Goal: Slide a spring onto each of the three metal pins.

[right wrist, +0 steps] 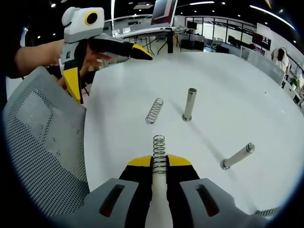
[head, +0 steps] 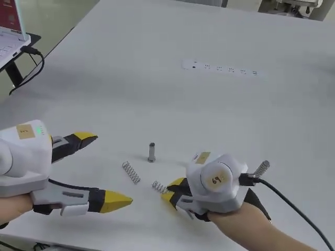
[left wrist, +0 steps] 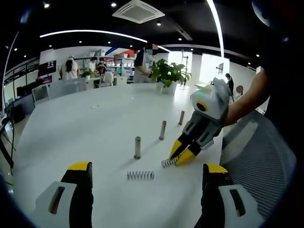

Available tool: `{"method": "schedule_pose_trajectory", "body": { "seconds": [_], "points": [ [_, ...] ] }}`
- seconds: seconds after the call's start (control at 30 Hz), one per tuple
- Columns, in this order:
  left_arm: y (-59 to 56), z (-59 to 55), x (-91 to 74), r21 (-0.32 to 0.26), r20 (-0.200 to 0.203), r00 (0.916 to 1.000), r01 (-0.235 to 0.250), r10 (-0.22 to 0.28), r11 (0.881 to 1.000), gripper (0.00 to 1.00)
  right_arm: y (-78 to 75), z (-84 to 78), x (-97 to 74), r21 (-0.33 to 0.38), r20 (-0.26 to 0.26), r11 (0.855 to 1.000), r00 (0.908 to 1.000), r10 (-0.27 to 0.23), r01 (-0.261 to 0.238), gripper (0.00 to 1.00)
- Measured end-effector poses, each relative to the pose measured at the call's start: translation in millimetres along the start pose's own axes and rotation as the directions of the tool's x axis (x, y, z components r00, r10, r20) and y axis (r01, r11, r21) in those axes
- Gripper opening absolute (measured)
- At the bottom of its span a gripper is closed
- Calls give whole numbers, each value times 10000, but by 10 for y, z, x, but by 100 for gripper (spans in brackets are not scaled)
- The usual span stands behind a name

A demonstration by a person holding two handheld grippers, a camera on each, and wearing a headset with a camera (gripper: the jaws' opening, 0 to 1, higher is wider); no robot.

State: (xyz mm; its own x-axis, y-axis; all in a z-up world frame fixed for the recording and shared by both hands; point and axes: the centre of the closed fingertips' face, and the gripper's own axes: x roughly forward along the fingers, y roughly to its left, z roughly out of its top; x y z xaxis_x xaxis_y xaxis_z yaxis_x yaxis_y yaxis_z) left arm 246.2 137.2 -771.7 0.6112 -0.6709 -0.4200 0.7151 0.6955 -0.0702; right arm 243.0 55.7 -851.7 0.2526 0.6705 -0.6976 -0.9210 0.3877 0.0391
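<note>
My right tongs (right wrist: 159, 162) are clenched on the held spring (right wrist: 159, 141), gripping its near end. The rest of the coil sticks out past the yellow tips, low over the white counter (head: 157, 99). Can't tell if the free end touches the counter.

My left tongs (left wrist: 148, 167) are released, jaws spread wide with nothing between them, hovering at the left in the head view.

The loose spring (head: 131, 172) lies flat on the counter between the two tongs, near the held spring but apart from it. The first pin (head: 152, 152) stands upright and bare, just beyond the loose spring. The second pin (left wrist: 163, 129) is upright and bare too, further along in the left gripper view. The third pin (left wrist: 181, 117) behind it looks ribbed, like a coil sits on it, but it's too small to be sure. In the head view a ribbed pin top shows just past the body of my right tongs.

A power strip (head: 222, 68) lies flat well beyond the pins. A laptop (head: 9, 26) sits off the counter's far left, with a black cable (head: 32, 65) hanging by it. A grey mesh chair back (right wrist: 42, 142) is beside the counter edge.
</note>
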Motion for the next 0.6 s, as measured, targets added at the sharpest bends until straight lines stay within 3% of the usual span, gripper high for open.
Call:
{"method": "schedule_pose_trajectory", "body": {
  "seconds": [0.3, 0.6],
  "points": [
    [-18, 65, 12, 133, 36, 10000, 73, -73, 9999, 93, -72, 14, -218, 660, 183, 9978, 9998, -35, 23, 7],
    [-50, 157, 37, 314, 112, 9998, 162, -166, 9994, 92, -174, 13, -461, 721, 356, 9971, 9990, -287, 261, 7]
  ]
}}
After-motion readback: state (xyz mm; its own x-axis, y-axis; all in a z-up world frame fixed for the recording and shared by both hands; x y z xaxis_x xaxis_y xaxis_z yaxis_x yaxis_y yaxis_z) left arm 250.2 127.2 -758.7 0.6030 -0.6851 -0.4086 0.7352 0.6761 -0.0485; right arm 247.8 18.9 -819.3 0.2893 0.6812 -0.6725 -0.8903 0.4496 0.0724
